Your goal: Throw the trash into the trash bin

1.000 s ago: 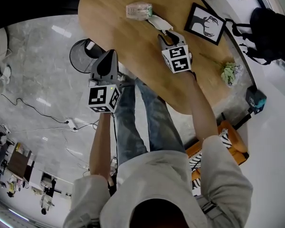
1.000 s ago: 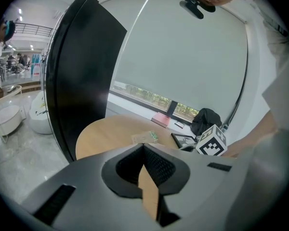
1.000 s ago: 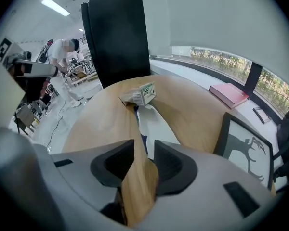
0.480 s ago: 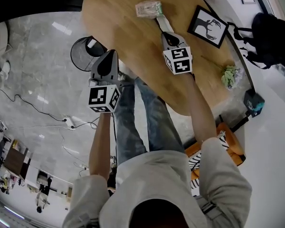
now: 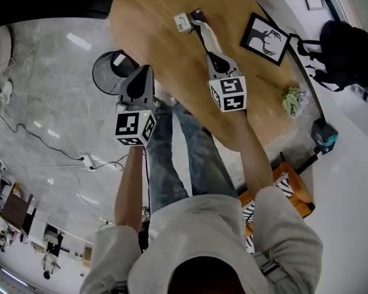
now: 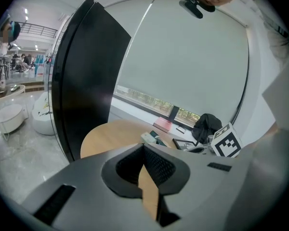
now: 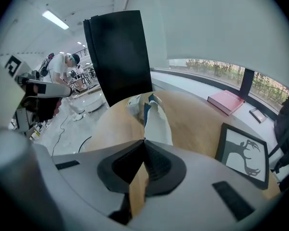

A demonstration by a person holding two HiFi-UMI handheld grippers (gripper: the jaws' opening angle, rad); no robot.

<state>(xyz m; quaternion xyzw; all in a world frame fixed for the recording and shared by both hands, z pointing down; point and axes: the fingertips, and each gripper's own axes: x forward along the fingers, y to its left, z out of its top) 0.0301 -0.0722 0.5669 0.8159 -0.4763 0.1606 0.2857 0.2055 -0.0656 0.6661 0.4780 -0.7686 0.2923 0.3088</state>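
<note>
Trash (image 5: 210,38), a crumpled white wrapper, is being pinched by one end in the closed fingers (image 7: 159,165) of the right gripper (image 7: 144,142), trailing over the wooden bench (image 5: 153,23) toward a small white box (image 5: 183,22). The left gripper (image 6: 143,147) is hovering shut and empty above the floor. The carry looks to be calling for a firm pinch and a lift clearing the bench edge. The mesh bin (image 5: 107,72) is standing on open floor just beside that edge.
</note>
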